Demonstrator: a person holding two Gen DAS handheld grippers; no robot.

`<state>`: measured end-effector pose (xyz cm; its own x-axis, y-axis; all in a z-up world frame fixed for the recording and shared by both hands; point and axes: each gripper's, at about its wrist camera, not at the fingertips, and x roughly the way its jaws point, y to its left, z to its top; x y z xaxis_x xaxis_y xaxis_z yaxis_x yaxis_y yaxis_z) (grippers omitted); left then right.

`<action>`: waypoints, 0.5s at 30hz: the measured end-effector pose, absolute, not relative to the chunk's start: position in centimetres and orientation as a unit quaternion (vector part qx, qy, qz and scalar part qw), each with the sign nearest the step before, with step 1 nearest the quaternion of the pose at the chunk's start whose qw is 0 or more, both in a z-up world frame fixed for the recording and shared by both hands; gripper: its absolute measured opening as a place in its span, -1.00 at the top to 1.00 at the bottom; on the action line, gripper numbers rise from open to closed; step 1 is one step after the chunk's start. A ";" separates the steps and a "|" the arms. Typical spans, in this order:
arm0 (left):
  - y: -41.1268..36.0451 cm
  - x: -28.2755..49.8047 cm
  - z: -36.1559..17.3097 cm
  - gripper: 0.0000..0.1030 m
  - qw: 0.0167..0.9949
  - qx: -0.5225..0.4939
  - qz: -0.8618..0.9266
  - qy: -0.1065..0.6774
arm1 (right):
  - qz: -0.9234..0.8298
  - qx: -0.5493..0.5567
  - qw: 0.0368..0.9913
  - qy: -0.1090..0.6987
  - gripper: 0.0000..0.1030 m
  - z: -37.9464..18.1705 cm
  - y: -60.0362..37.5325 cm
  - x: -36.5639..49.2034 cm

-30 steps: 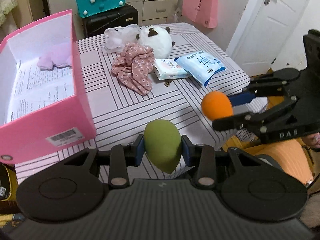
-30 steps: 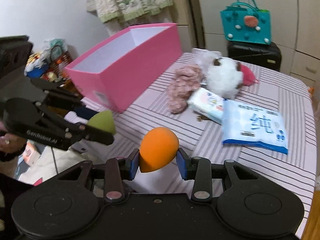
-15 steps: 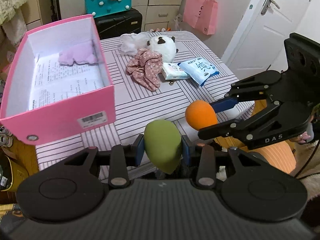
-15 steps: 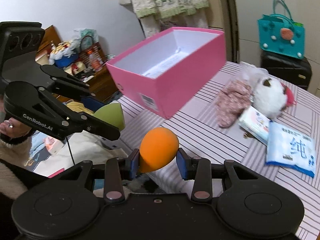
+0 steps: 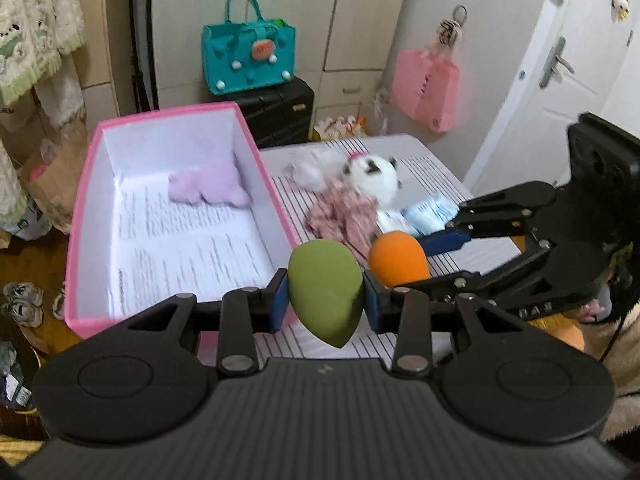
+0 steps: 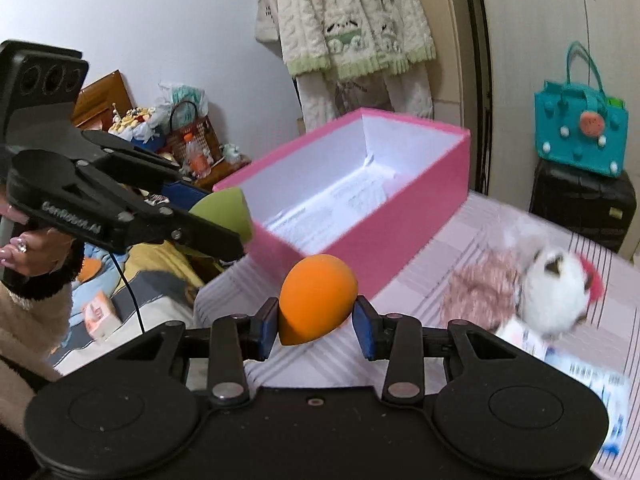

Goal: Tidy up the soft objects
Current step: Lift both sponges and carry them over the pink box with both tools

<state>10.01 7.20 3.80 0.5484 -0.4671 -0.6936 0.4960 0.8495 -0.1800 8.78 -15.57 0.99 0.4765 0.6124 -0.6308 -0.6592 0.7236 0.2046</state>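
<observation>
My left gripper (image 5: 325, 294) is shut on a green teardrop sponge (image 5: 325, 280), held just above the near right corner of the open pink box (image 5: 82, 216). My right gripper (image 6: 316, 324) is shut on an orange sponge (image 6: 316, 298), right beside the left one; the orange sponge also shows in the left wrist view (image 5: 396, 258), and the green sponge in the right wrist view (image 6: 224, 218). A lilac soft toy (image 5: 208, 188) lies inside the box at its far end. A white plush toy (image 5: 370, 182) and a pink floral cloth (image 5: 344, 216) lie on the striped table (image 5: 432, 160).
Blue tissue packs (image 5: 432, 214) lie right of the plush. A black suitcase (image 5: 280, 114) with a teal bag (image 5: 250, 56) stands behind the table. A pink bag (image 5: 426, 88) hangs by the door. Clutter sits on the floor left of the box.
Both grippers have risen and moved left toward the pink box, each still holding its sponge. The box now lies straight ahead of the left gripper and the two grippers are closer together.
</observation>
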 end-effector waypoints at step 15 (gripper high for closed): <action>11.6 22.4 2.2 0.27 0.906 0.029 -0.151 0.395 | 0.351 -0.145 0.889 0.255 0.14 2.4 -9.7 18.6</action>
